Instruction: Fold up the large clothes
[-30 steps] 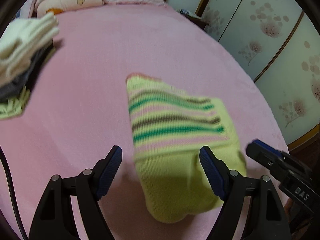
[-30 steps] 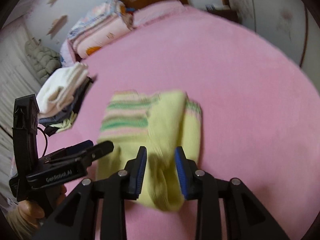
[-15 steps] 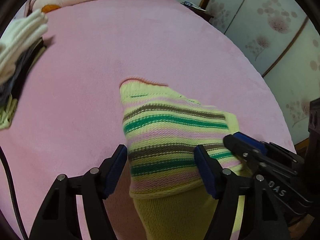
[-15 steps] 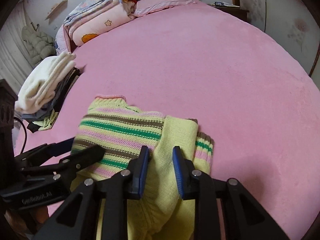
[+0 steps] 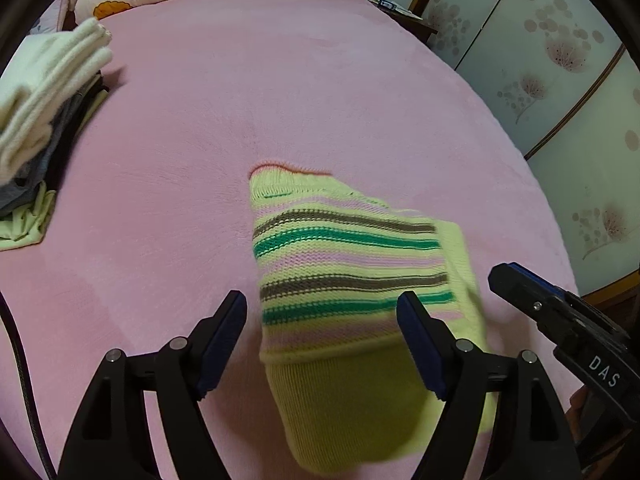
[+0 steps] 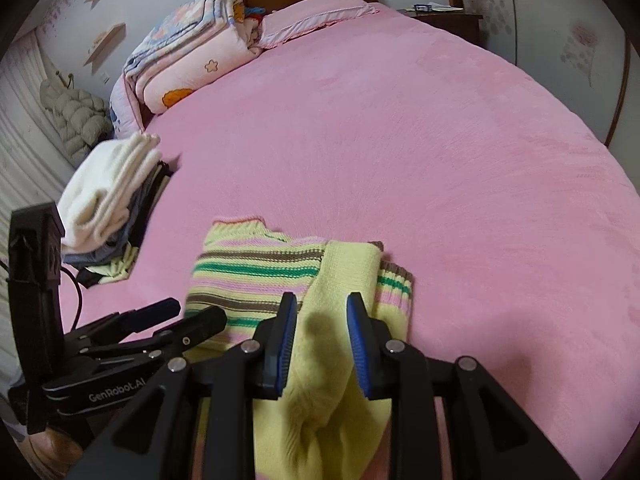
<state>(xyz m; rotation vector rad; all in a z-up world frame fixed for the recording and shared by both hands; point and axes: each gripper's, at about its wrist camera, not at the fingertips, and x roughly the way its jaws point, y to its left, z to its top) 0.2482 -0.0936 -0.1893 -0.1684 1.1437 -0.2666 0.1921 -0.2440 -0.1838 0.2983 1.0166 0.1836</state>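
Note:
A folded yellow-green sweater (image 5: 352, 264) with green, brown and pink stripes lies on the pink bed (image 5: 280, 80). My left gripper (image 5: 320, 328) hovers over its near end with the jaws wide and opening. The left pad stands clear of the knit and the right pad overlaps its edge. In the right wrist view the sweater (image 6: 248, 276) has a plain yellow sleeve (image 6: 348, 272) folded over it. My right gripper (image 6: 322, 336) has that sleeve bunched between its pads, and its jaws are opening slightly. The left gripper (image 6: 192, 316) shows beside the striped part, and the right gripper (image 5: 504, 276) sits at the sweater's right.
A stack of folded clothes (image 6: 108, 184) topped by a white knit sits at the bed's left edge. Folded quilts (image 6: 188, 52) and a pillow lie at the headboard. Floral wardrobe doors (image 5: 560, 80) run along the right side, with a nightstand (image 6: 440, 16) at the far corner.
Both grippers have shifted across the bed with the sweater, which was blurred a second ago. The left jaws narrowed a little, then widened again. The yellow sleeve has stayed between the right pads.

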